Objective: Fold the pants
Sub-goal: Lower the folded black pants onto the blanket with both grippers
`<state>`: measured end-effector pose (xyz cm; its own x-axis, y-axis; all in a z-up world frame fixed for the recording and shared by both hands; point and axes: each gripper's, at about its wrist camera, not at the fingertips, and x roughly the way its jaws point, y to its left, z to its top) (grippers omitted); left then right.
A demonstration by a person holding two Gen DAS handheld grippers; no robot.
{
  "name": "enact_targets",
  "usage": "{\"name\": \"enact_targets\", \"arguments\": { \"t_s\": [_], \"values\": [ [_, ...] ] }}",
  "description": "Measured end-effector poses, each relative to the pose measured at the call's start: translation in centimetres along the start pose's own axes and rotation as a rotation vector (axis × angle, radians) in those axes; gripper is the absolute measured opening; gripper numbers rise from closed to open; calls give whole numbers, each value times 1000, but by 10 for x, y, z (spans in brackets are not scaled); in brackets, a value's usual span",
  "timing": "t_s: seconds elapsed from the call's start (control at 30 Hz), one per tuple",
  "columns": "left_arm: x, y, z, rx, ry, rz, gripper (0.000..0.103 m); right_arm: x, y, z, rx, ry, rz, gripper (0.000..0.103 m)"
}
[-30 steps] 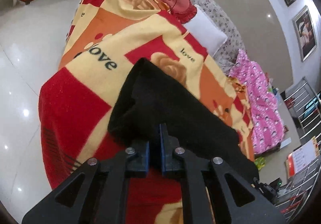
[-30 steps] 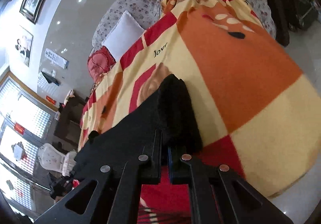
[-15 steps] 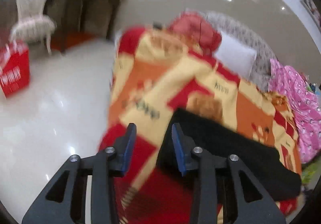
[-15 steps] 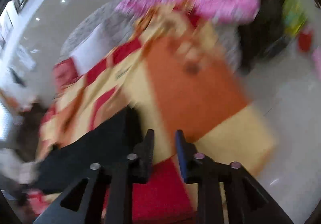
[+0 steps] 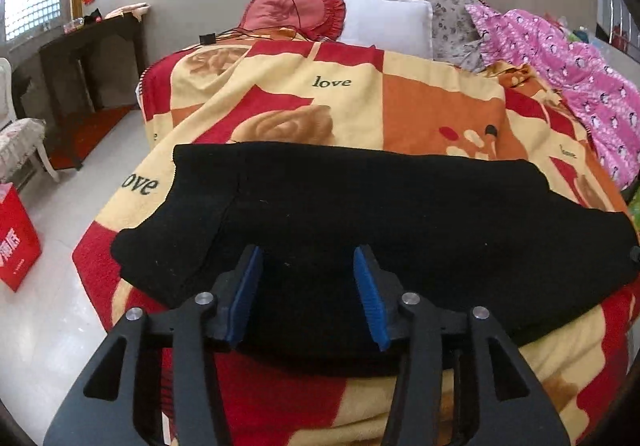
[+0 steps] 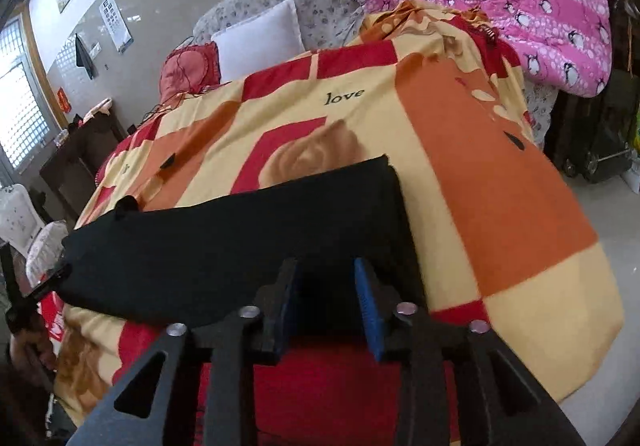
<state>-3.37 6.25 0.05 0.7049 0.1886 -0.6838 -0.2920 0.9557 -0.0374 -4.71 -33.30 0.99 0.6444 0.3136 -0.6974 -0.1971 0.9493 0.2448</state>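
Left gripper (image 5: 308,288) is sitting with jaws spread wide, blue pads (image 5: 246,292) clear of any cloth, nothing held; it is hovering just over the near edge of the pants (image 5: 360,214), toward their left part. Right gripper (image 6: 326,300) is gaping too, holding nothing, hanging over the near right corner of the pants (image 6: 240,246). The pants are lying flat as one long black band across the near end of the blanket (image 5: 352,106), already doubled leg on leg by the look of it, one end reaching the blanket's left side, the other running off toward its right edge. Beyond the pants, at the blanket's far end, a white pillow (image 5: 386,22) and a red cushion (image 5: 296,12) are sitting; a pink quilt (image 6: 520,6) is piled off the blanket's far right corner. Judging from this, the lengthwise fold is done and the crosswise fold is coming up. Next move calls for pinching both corners of one short end, lifting together and carrying it across to the other end, keeping edges aligned so the layers aren't sliding apart.
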Motion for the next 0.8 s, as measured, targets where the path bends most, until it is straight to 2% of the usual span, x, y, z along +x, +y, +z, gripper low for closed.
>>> {"name": "enact_targets", "arguments": {
  "t_s": [0.07,0.13,0.17,0.23,0.3,0.33,0.43,0.5,0.57,0.67,0.7,0.73,0.8],
  "values": [
    [1,2,1,-11,5,2,47,2,4,-1,-16,9,24,61],
    [1,0,2,-15,5,5,47,5,14,-2,-52,25,25,73],
    [0,0,2,-18,6,4,47,8,19,-4,-69,33,12,76],
    [0,1,3,-18,13,3,47,11,33,-2,-121,62,-55,74],
    [0,1,4,-24,22,-1,47,12,46,5,-140,62,-37,62],
    [-1,1,4,-25,23,-3,47,8,57,12,-165,37,-13,63],
    [-2,2,4,-28,24,-8,47,4,87,26,-239,-32,-19,66],
    [-2,2,4,-30,25,-10,47,11,105,32,-267,-42,-14,69],
    [-1,2,3,-28,24,-9,47,26,114,32,-269,-8,-17,72],
    [-2,4,3,-30,19,-20,47,68,107,21,-221,150,-57,75],
    [-2,5,3,-33,15,-31,49,67,108,16,-236,104,-61,78],
    [-3,6,2,-35,9,-48,51,68,112,13,-270,108,-71,87],
    [-6,12,3,-61,-8,-89,54,69,121,10,-318,121,-98,88]
  ]
}}
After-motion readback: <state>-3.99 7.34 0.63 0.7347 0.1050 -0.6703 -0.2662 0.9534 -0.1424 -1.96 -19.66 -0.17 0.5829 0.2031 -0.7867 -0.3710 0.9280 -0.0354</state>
